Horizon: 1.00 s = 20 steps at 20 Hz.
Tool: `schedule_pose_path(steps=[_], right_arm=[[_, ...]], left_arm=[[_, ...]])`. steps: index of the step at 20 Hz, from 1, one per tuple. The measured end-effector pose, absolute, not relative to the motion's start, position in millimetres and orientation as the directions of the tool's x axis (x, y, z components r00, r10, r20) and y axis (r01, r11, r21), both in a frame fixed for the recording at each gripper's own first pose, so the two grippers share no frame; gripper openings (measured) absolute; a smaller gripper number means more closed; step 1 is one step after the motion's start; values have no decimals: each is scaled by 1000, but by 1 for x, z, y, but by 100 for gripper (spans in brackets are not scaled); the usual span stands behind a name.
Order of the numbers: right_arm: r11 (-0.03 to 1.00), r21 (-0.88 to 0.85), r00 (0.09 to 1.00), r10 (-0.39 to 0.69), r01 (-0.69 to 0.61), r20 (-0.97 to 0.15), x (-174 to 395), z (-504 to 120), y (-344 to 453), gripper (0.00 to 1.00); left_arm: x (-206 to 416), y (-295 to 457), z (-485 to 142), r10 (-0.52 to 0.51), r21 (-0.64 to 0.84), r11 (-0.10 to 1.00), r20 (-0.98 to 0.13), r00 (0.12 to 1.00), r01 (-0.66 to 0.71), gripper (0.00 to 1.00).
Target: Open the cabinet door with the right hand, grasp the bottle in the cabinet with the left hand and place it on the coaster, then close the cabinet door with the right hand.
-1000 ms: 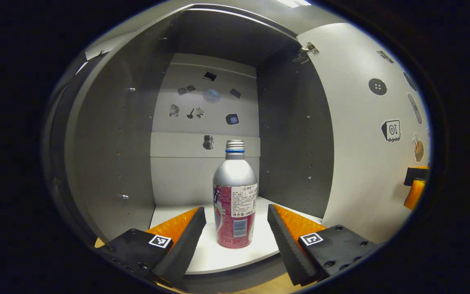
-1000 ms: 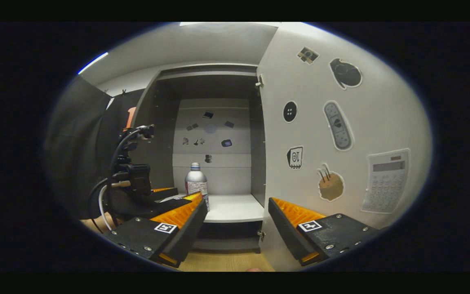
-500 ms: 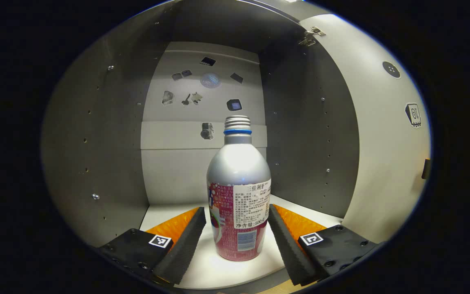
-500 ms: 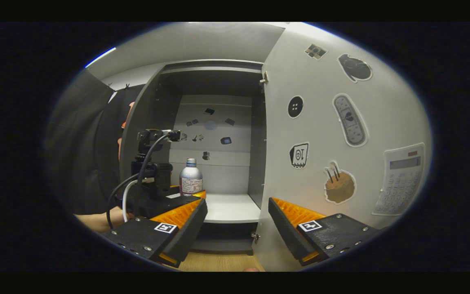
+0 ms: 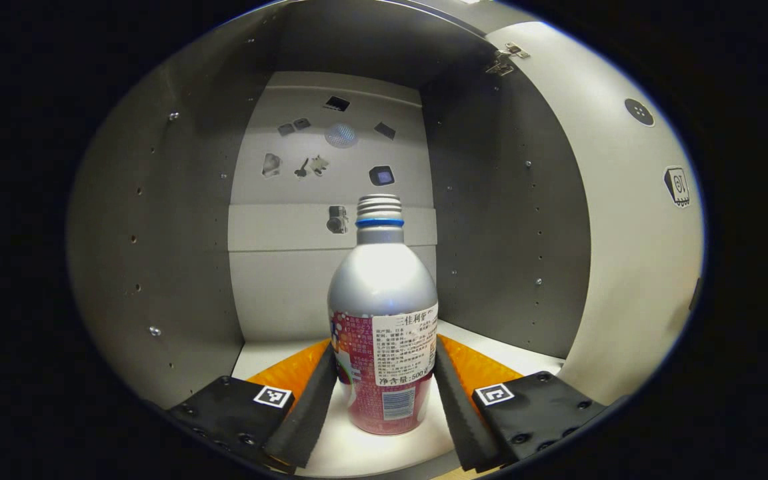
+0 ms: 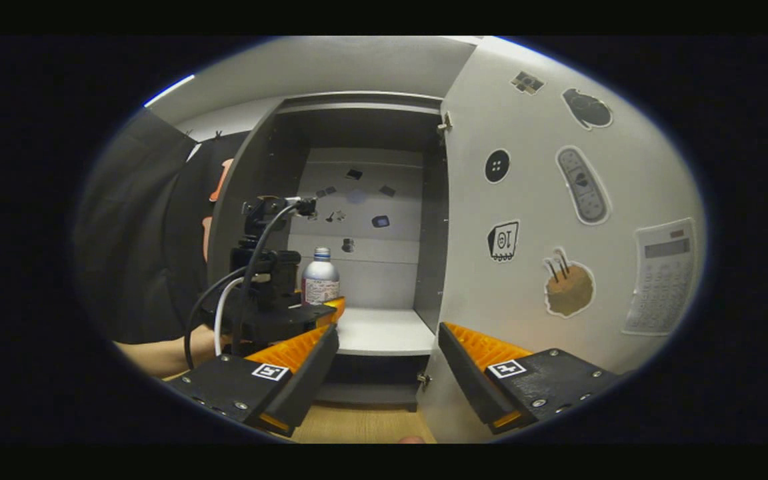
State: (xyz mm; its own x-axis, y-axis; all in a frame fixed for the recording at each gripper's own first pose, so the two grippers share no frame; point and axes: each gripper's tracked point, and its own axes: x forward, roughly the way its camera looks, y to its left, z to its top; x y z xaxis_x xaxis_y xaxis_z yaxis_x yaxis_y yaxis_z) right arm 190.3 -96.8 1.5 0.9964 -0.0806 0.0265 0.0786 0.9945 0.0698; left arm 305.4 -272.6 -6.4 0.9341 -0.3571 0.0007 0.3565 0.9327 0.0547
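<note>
Bottle [image 5: 383, 327] upright in cabinet, door [image 6: 557, 220] open; left tool [image 5: 384, 393] straddles it, contact unclear; right tool [image 6: 387, 353] open, idle; next: clamp, lift out.

Stickers [image 5: 382, 175] dot the rear panel [image 5: 277, 280].

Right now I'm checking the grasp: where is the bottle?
In the left gripper view, the bottle stands upright on the cabinet shelf, between the left gripper fingers.

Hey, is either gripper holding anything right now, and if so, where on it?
The left gripper has its fingers against both sides of the bottle, low on the labelled body. The right gripper is open and empty.
</note>
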Motion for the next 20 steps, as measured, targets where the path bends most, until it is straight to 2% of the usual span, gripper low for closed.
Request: schedule_pose_path(steps=[5,9,14,20], right_arm=[[994,104,997,-31,23,74,179,10,-90,93],[991,129,990,22,-40,141,152,24,-77,93],[997,54,992,51,-58,112,133,16,-67,93],[992,-53,983,121,-114,137,105,15,-41,92]], left_arm=[[283,-264,4,-349,34,937,29,937,348,82],[255,-254,16,-337,47,941,51,940,334,83],[215,-231,21,-288,42,957,58,956,286,83],[160,-190,13,-206,44,978,52,977,204,83]])
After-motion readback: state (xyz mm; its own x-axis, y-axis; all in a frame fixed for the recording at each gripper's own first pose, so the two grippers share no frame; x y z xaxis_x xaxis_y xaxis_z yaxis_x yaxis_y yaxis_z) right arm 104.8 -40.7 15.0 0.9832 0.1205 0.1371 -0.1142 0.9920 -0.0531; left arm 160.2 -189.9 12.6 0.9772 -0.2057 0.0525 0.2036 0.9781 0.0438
